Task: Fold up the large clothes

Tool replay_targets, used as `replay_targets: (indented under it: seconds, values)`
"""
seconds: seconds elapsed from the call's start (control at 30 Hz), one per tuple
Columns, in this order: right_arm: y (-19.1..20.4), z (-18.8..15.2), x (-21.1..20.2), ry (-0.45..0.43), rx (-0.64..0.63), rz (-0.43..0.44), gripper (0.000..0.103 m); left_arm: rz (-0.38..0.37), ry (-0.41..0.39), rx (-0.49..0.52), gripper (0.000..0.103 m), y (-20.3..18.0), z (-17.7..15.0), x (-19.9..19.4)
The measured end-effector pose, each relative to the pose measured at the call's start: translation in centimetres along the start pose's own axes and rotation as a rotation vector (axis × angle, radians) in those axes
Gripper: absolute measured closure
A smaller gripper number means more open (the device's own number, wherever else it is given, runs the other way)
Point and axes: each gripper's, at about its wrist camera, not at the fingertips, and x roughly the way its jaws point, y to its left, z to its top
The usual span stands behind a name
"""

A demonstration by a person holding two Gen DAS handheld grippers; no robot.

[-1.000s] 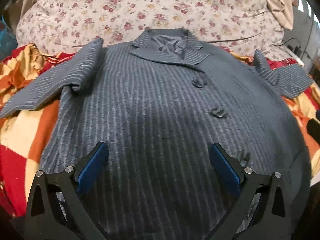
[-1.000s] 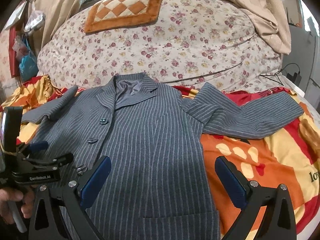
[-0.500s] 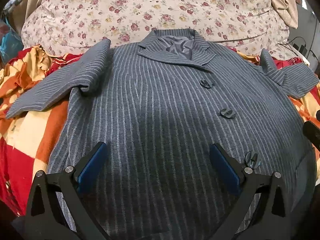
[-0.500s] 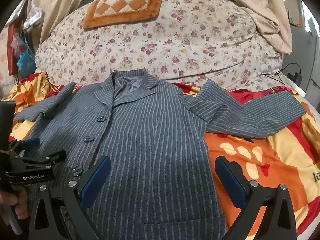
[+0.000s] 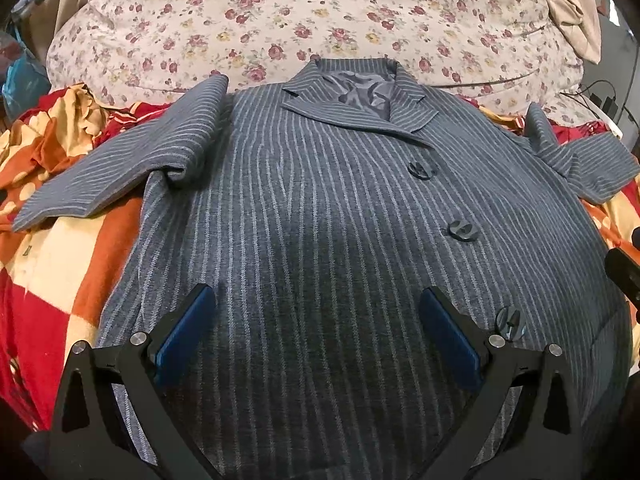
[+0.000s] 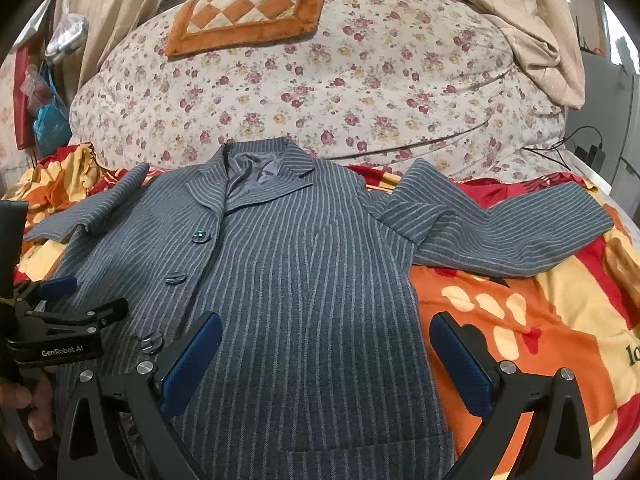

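Note:
A grey pinstriped jacket lies flat, front up, on the bed, collar away from me, three dark buttons down its front. Its left sleeve lies out to the left; its right sleeve lies out to the right. My left gripper is open and empty, hovering over the jacket's lower front. My right gripper is open and empty over the jacket's lower right side. The left gripper also shows at the left edge of the right wrist view.
A red, orange and cream blanket covers the bed under the jacket. A big floral duvet is heaped behind the collar, an orange checked mat on top. Cables and a charger lie at the far right.
Both grippers have drawn back a little toward the jacket's hem, so the jacket sits lower in both views. Both stay open. The jacket has not moved.

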Motion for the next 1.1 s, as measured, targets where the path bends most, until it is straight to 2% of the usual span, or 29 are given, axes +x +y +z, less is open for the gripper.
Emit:
replay_targets:
  seconds: [1.1]
  values:
    - [-0.9,-0.1,0.1,0.026,0.01,-0.027,0.0,-0.015,0.019,-0.008,0.0,0.4,-0.2,0.8]
